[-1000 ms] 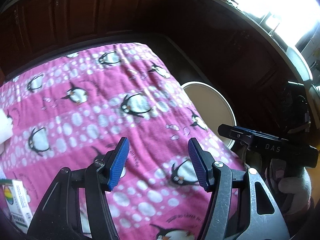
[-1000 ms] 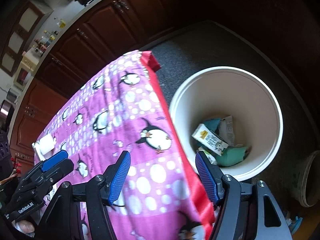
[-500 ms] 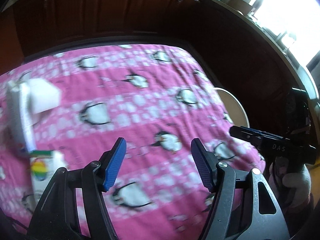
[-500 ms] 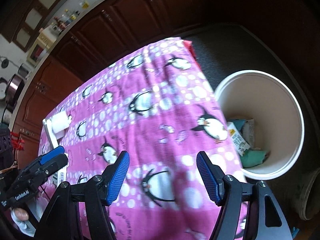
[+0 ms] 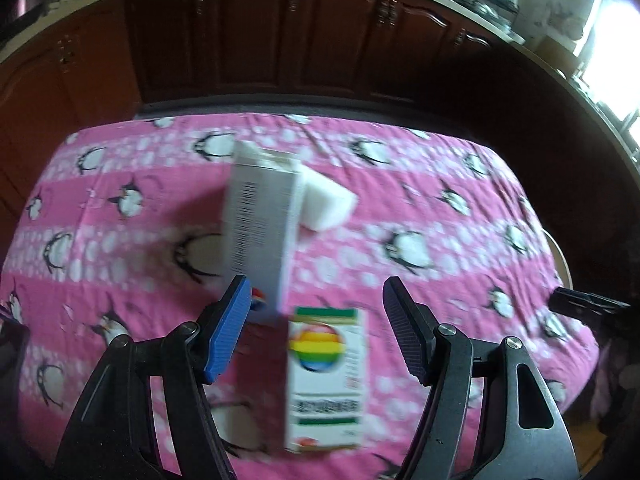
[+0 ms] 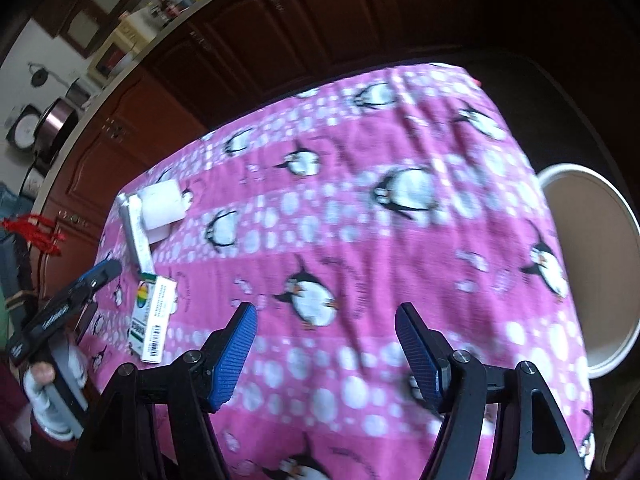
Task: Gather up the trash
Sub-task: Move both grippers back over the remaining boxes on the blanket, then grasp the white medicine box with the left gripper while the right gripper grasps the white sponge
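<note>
- The rainbow-logo box (image 5: pixel 325 376), white with green bands and a printed barcode side, lies flat on the pink penguin cloth.
- The long white carton (image 5: pixel 260 232) lies just beyond it, end near end.
- The white block (image 5: pixel 326 204) rests against that carton's far side.
- The cream bin (image 6: pixel 588 272) stands beside the table edge.

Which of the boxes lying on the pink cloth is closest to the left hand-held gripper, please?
The rainbow-logo box: it lies right between the left hand-held gripper fingers, untouched. The long white box and the white block lie farther up the cloth.
</note>
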Demonstrator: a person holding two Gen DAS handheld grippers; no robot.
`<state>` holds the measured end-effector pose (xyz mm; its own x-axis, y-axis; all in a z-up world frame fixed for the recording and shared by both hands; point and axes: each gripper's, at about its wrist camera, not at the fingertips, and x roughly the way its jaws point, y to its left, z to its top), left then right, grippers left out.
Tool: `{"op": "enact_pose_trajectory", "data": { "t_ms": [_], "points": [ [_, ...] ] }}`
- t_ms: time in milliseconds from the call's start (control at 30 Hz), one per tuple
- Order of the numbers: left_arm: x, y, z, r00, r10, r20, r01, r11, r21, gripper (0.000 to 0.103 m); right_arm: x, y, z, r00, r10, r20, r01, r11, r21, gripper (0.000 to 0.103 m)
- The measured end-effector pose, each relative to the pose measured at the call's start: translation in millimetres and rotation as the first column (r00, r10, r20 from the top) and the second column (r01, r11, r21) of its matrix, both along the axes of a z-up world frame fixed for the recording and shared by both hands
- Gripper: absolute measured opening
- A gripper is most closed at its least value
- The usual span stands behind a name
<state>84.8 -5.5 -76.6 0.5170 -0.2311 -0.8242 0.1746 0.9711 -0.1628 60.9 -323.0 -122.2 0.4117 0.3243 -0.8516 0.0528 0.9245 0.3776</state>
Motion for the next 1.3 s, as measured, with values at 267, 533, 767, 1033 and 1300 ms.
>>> {"op": "enact_pose_trajectory", "data": {
  "t_ms": [267, 533, 767, 1033, 1300],
  "points": [
    [24, 17, -21, 0.999, 0.032, -0.009, -0.032, 0.999, 0.013, 0.067, 18, 32, -1, 0.998, 0.065, -0.006, -0.065, 0.998, -0.011, 0.069],
    [51, 12, -38, 0.999, 0.033, -0.035, -0.032, 0.999, 0.031, 0.067, 40, 57, -3, 0.993, 0.112, -0.022, -0.113, 0.993, -0.019, 0.069],
    [60, 28, -40, 0.997, 0.017, -0.073, -0.02, 0.999, -0.041, 0.047, 64, 84, -4, 0.986, 0.164, -0.014, -0.164, 0.986, 0.0, 0.07],
    [46, 74, -26, 0.995, 0.041, -0.088, -0.051, 0.992, -0.113, 0.047, 107, 129, 1, 0.969, 0.242, 0.042, -0.244, 0.968, 0.062, 0.07],
    [24, 99, -26, 0.991, 0.077, -0.11, -0.09, 0.988, -0.124, 0.047, 156, 181, -3, 0.943, 0.325, 0.072, -0.328, 0.945, 0.02, 0.074]
  ]
}}
